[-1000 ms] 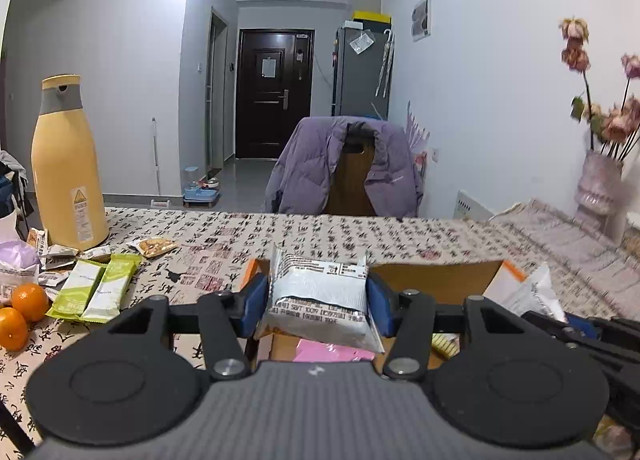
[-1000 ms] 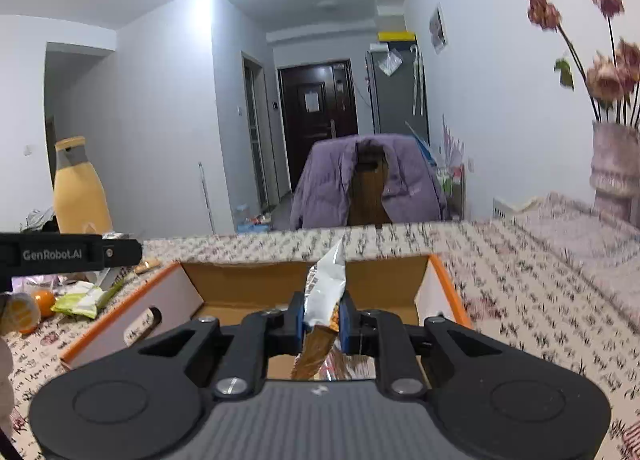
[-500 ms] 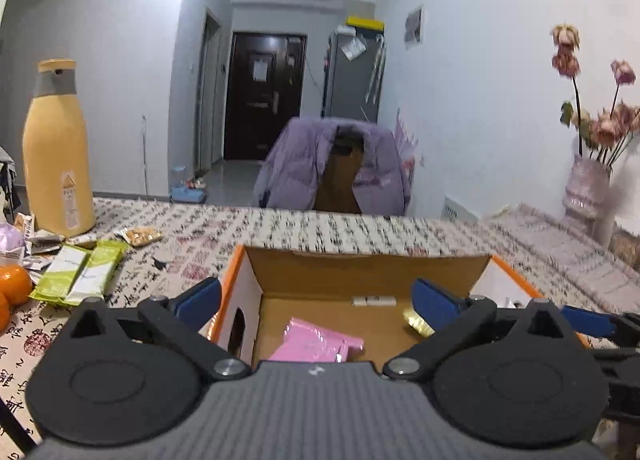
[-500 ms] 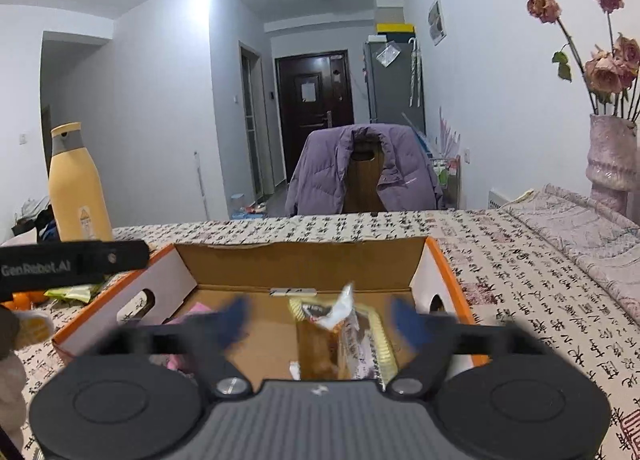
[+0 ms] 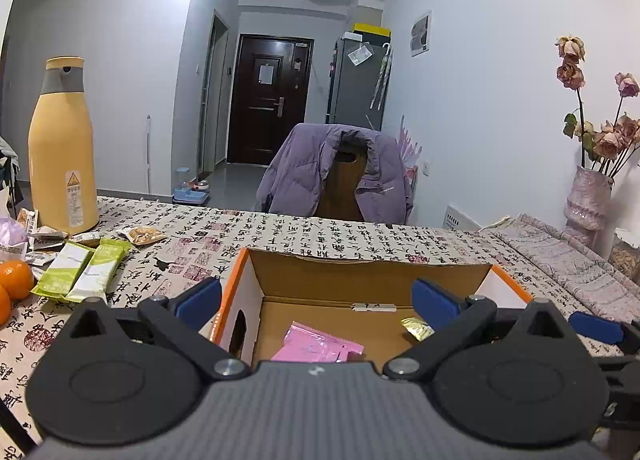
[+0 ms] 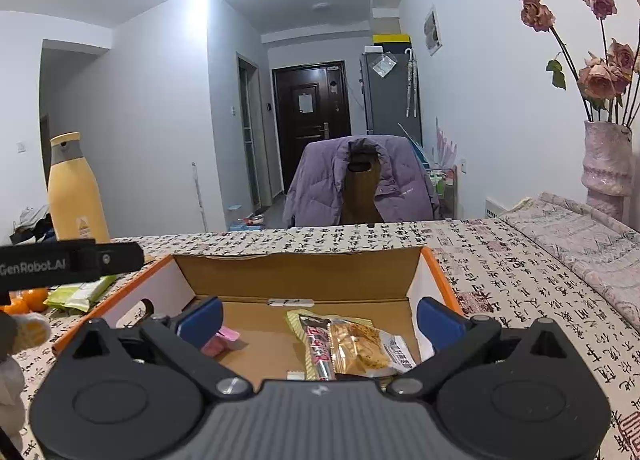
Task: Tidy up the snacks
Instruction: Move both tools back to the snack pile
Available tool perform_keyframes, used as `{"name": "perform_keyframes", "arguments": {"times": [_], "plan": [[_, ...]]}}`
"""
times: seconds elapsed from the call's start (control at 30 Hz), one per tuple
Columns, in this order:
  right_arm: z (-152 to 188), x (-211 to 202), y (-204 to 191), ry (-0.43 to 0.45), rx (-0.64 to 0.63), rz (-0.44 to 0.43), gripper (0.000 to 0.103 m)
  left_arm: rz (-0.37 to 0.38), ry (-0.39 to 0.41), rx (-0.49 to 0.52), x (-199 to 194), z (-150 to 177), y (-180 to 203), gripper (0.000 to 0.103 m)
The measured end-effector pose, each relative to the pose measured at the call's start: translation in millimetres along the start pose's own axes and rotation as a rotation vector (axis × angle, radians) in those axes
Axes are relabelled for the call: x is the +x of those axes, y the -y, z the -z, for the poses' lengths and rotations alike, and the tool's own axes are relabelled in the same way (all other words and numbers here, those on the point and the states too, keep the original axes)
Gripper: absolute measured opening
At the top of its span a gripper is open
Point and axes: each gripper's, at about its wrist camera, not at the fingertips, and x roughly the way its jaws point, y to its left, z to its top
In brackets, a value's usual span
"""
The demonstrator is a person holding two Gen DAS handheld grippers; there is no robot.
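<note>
Left gripper (image 5: 316,302) and right gripper (image 6: 318,318) both spread wide, empty, poised over cardboard box (image 6: 296,268); right jaws just finished opening

Done: pink packet (image 5: 316,348), brown snack packets (image 6: 352,344) lie inside box

Left: green bars (image 5: 82,270), small packets (image 5: 142,236) on tablecloth beside yellow bottle (image 5: 62,147), well apart from box

Each camera sits just behind its own fingers, tilted slightly down across the table toward the far door. The left gripper (image 5: 316,300) and right gripper (image 6: 318,318) both hang close over the cardboard box (image 5: 368,276) (image 6: 296,272), their shared ground.
</note>
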Motion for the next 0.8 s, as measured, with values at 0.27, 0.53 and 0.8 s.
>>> {"name": "perform_keyframes", "arguments": {"times": [0.27,0.53,0.8], "plan": [[-14.3,-18.9,-6.8,0.017,-0.015,0.022,0.103,0.015,0.046,0.003,-29.8,-14.5,4.5,0.103],[-12.1,-52.6,-12.3,0.019,-0.024,0.019,0.103,0.013,0.044,0.016,-65.9,-6.6,1.9,0.103],[9.6,-93.1,-7.6,0.001,-0.017,0.019,0.103,0.003,0.025,0.046,-105.2,17.7,2.0,0.103]]}}
